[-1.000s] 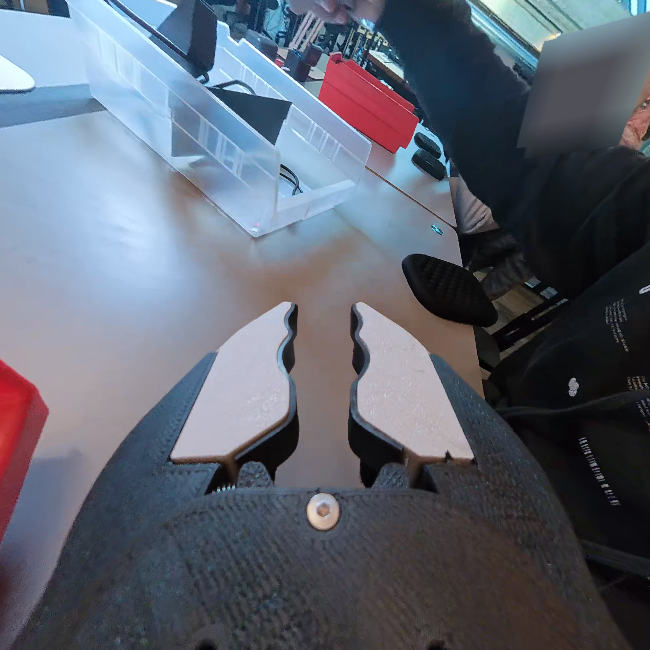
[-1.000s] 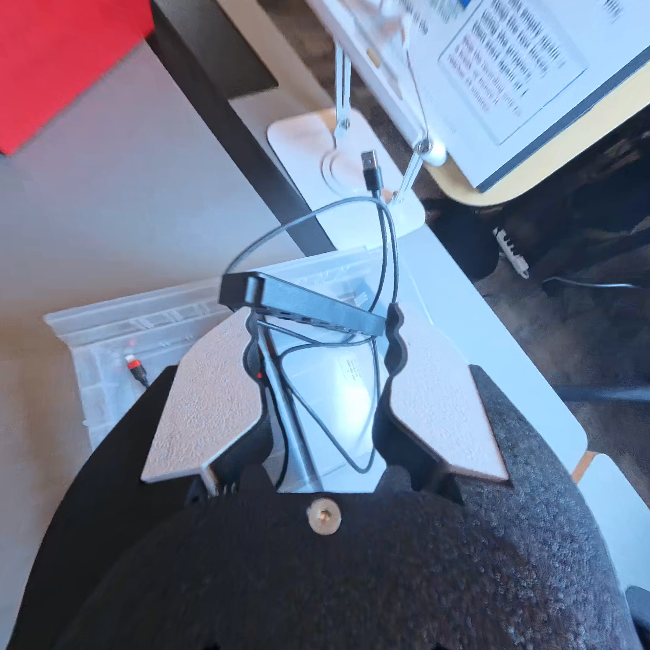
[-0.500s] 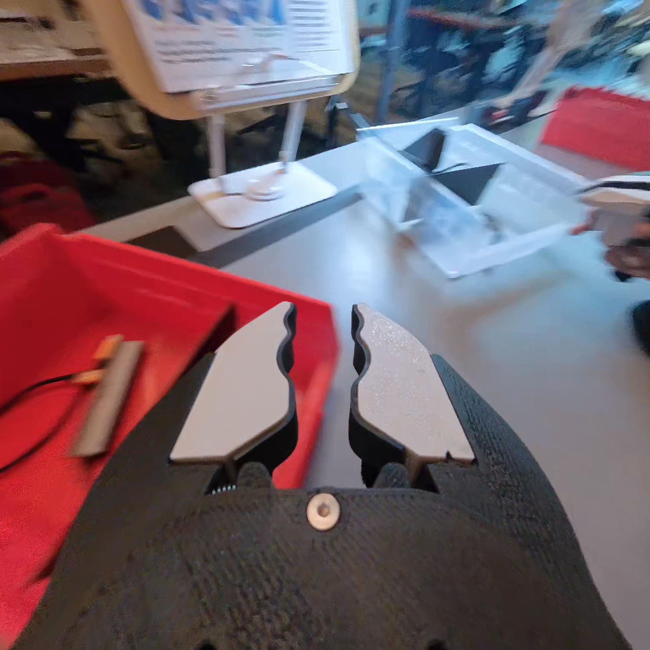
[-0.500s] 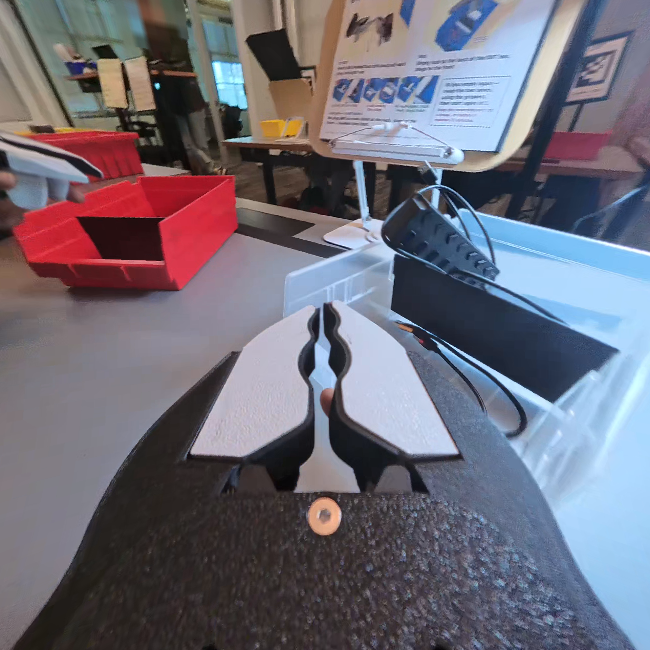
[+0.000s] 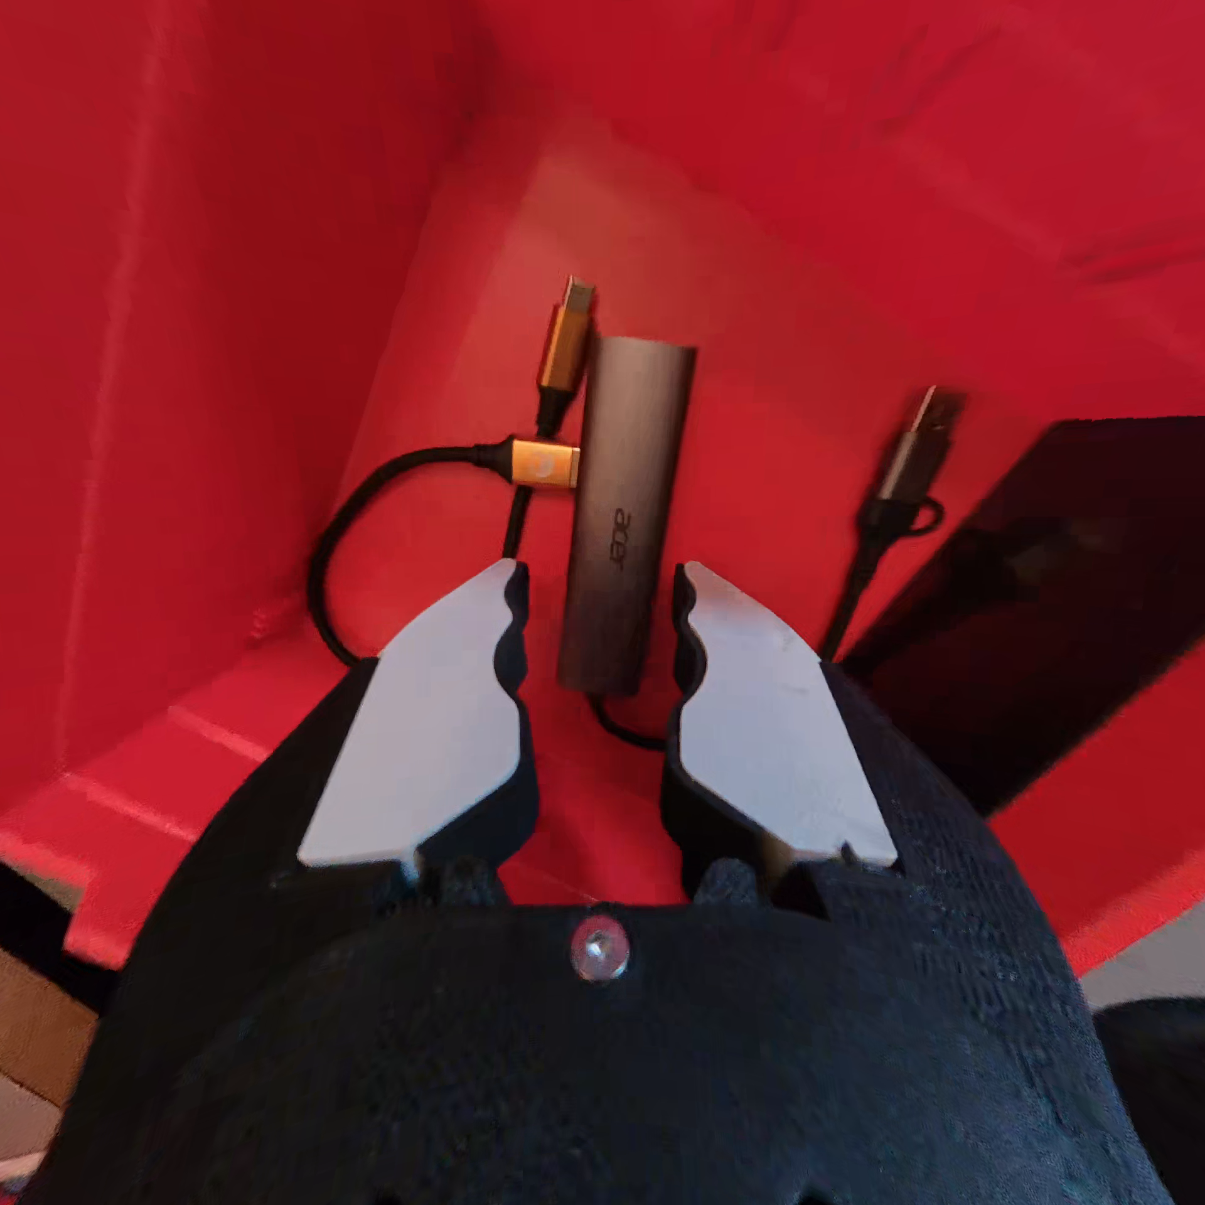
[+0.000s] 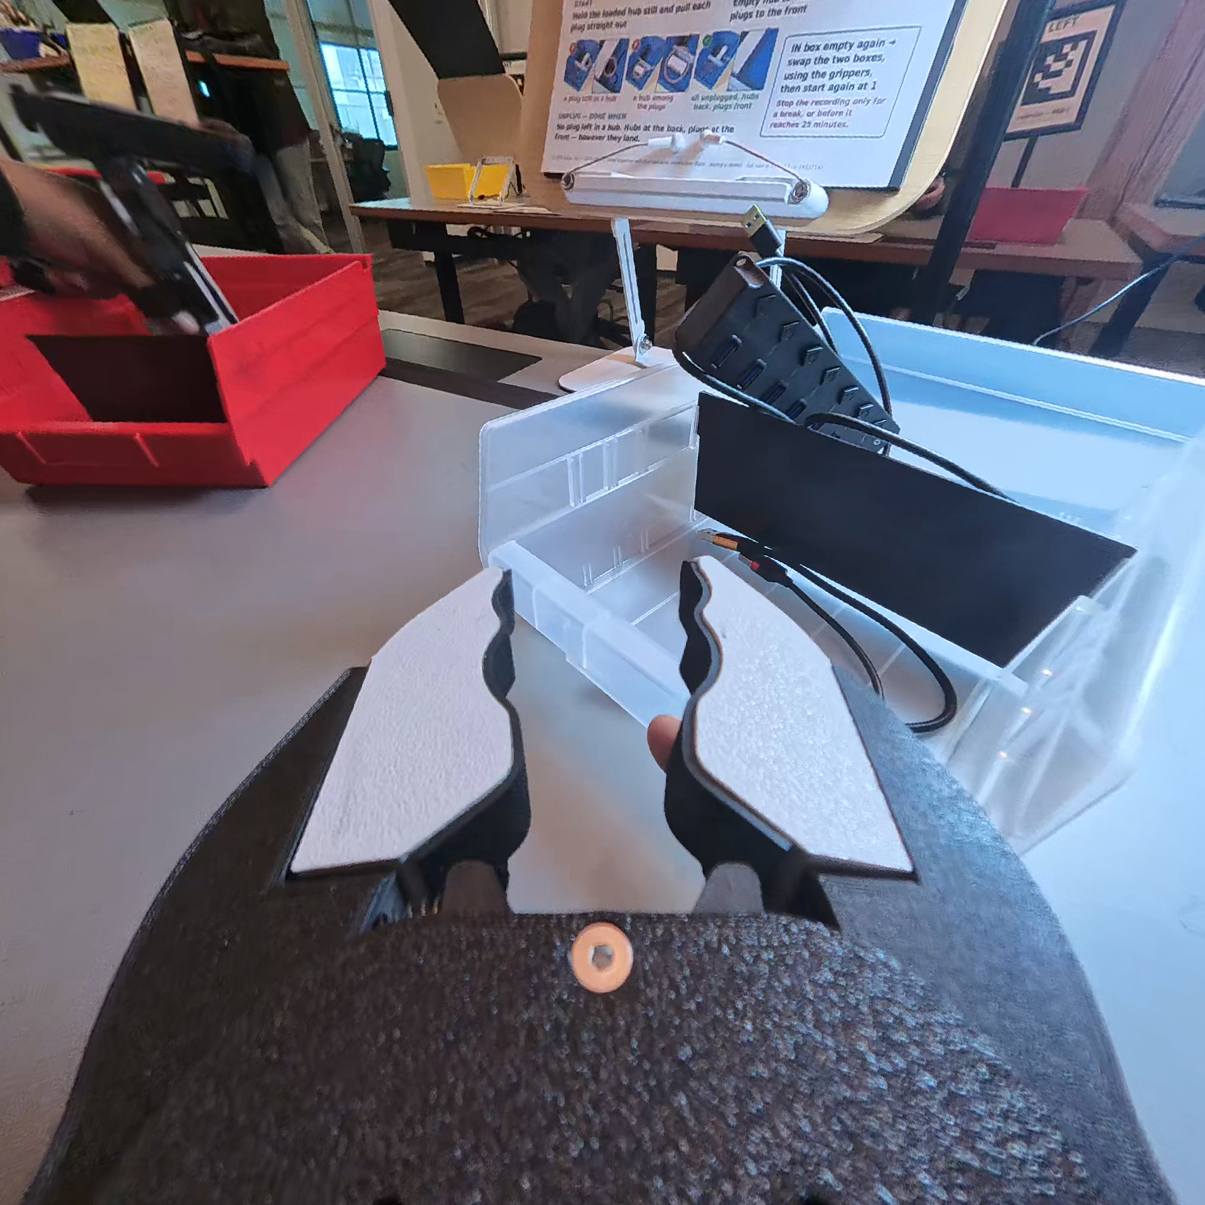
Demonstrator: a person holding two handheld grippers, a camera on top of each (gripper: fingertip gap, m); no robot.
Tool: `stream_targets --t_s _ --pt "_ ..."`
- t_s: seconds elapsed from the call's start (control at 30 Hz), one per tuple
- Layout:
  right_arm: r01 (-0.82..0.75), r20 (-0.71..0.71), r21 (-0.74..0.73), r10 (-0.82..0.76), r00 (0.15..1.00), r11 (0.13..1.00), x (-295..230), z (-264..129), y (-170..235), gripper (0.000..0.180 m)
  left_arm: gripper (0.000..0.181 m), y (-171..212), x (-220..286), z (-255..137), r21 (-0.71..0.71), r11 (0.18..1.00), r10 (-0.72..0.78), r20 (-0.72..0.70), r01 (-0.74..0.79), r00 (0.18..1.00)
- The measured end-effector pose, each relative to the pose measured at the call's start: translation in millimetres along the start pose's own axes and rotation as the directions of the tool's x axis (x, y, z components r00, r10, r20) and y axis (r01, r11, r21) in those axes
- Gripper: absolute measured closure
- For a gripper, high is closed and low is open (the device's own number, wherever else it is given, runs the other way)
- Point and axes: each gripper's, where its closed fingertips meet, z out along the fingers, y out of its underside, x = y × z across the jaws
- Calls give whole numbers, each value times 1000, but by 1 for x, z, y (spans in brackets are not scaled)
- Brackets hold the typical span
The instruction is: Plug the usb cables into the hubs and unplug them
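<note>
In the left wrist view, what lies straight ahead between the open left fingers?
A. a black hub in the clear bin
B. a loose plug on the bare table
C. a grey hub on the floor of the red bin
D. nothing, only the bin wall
C: the grey hub lies on the floor of the red bin, in line with the gap of the left gripper, an orange plug at its side.

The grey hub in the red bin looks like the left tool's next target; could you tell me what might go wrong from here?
1. The left tool is open astride the grey hub; closing might catch the hub's own cable beneath it.
2. An orange plug sits in the hub's side, so lifting may drag its braided cable.
3. The red bin walls crowd the approach.
</note>
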Motion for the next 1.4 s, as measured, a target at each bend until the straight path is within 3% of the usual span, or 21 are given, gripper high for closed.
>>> stream_targets --t_s 0.1,0.13,0.27,0.4,0.53,0.63,0.73,0.87,0.93,1.0,1.1,1.2,1.27,1.33,1.4 --pt "3 11 5 -3 1000 1000 0 -2 -1 133 137 12 -1 20 -117 993 6 -20 -8 1000" --pt "2 21 3 -2 1000 1000 -1 -2 -1 133 148 9 4 21 -106 994 8 -54 -14 998" --pt "9 41 -5 -8 999 1000 -3 -3 0 134 149 6 2 17 -107 990 93 6 -91 996" --pt "47 54 -9 -47 997 999 -9 -3 1 134 149 -13 6 -28 44 987 151 94 -156 984" --pt "92 82 -13 -90 993 996 -20 -2 3 134 150 -37 22 -105 271 933 184 206 -237 961" --pt "118 105 -7 -117 988 993 -29 1 3 133 150 -47 56 -167 424 840 236 275 -338 932" --pt "145 142 16 -146 979 989 -44 5 -5 133 150 -49 114 -220 588 694 302 286 -416 909" --pt "219 206 118 -240 949 968 -74 8 -43 131 150 -37 216 -265 774 472 473 182 -422 862" --pt "292 225 208 -337 914 933 -91 6 -72 130 150 -19 274 -273 848 403 619 23 -343 785" --pt "386 240 295 -459 855 874 -108 1 -99 130 150 0 323 -272 894 389 738 -160 -220 656" --pt "511 266 399 -630 730 761 -134 -7 -126 123 150 28 375 -254 895 438 835 -374 -78 403" --pt "569 429 415 -704 566 710 -165 -15 -117 122 150 50 405 -225 847 531 835 -521 -12 177" --pt "546 637 359 -626 449 757 -189 -23 -90 128 150 58 417 -201 814 581 811 -577 -15 98" --pt "515 751 340 -557 356 787 -205 -30 -66 160 150 64 421 -183 787 615 789 -612 -50 58" --pt "480 772 303 -507 384 823 -202 -24 -56 164 150 62 414 -176 786 617 786 -614 -31 72"
